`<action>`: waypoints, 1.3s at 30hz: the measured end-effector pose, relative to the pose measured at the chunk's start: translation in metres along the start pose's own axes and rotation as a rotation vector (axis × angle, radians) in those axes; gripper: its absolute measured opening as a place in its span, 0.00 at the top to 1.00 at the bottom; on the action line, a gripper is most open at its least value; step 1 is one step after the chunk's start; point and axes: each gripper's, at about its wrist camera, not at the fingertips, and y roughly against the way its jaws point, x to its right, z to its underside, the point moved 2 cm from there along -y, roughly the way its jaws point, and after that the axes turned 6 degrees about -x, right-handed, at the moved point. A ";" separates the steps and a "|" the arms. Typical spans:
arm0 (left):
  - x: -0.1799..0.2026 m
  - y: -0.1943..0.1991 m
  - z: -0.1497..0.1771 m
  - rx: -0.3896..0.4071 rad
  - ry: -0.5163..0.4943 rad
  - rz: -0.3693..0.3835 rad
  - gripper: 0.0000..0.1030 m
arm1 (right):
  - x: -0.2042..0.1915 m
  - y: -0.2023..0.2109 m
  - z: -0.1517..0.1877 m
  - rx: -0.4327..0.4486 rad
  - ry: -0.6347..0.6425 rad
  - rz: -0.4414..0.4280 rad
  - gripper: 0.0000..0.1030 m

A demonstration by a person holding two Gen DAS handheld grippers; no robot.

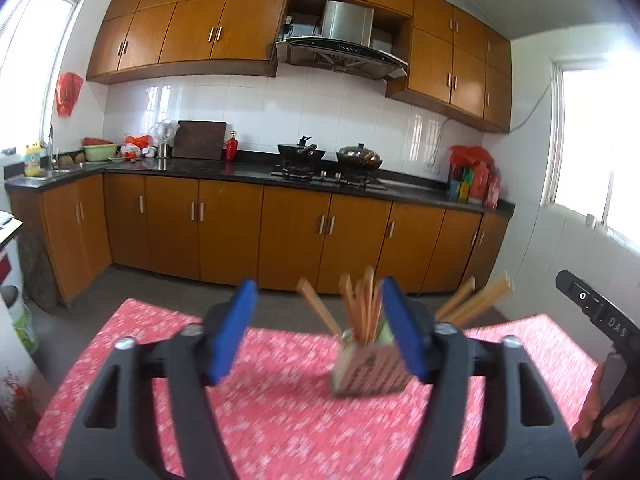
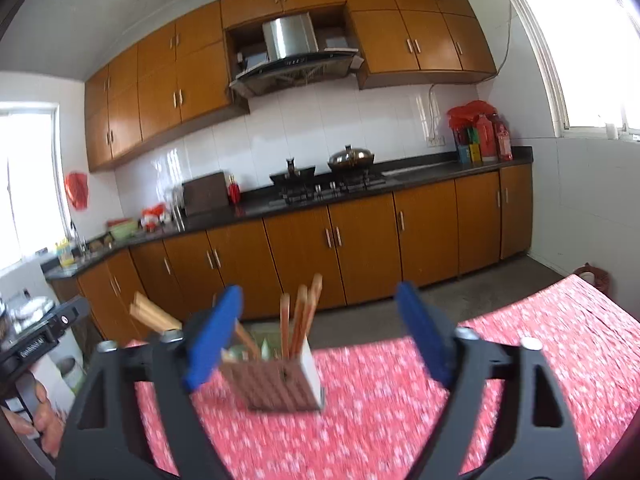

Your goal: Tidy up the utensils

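A brown slatted utensil holder stands on the red floral tablecloth with several wooden chopsticks upright in it. It also shows in the right wrist view with its chopsticks. My left gripper is open and empty, raised above the table, its right finger in front of the holder. My right gripper is open and empty, the holder between its fingers, nearer the left one. More chopstick ends stick up right of the holder, seen at the left in the right wrist view.
The table's far edge drops to a grey floor. Beyond stand orange base cabinets, a dark counter with a stove and pans, and a range hood. The other hand-held gripper body is at the right edge.
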 end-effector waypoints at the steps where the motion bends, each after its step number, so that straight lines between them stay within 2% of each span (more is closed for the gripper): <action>1: -0.002 0.009 0.012 -0.003 -0.022 -0.014 0.22 | -0.003 0.003 0.009 -0.007 0.017 0.010 0.06; 2: -0.002 0.015 0.022 -0.003 -0.039 -0.023 0.14 | -0.007 0.005 0.016 -0.010 0.035 0.022 0.03; 5: -0.003 0.033 0.054 -0.003 -0.085 -0.058 0.04 | -0.018 0.016 0.046 -0.024 0.092 0.062 0.02; 12: -0.008 0.053 0.118 -0.040 -0.089 -0.103 0.04 | -0.031 0.033 0.100 -0.064 0.136 0.098 0.02; 18: -0.001 0.058 0.148 -0.054 -0.118 -0.133 0.04 | -0.036 0.040 0.127 -0.097 0.172 0.103 0.02; 26: 0.006 0.055 0.169 -0.089 -0.129 -0.142 0.04 | -0.030 0.045 0.154 -0.141 0.165 0.136 0.02; 39: 0.004 0.057 0.173 -0.098 -0.107 -0.121 0.04 | -0.028 0.050 0.158 -0.141 0.155 0.127 0.02</action>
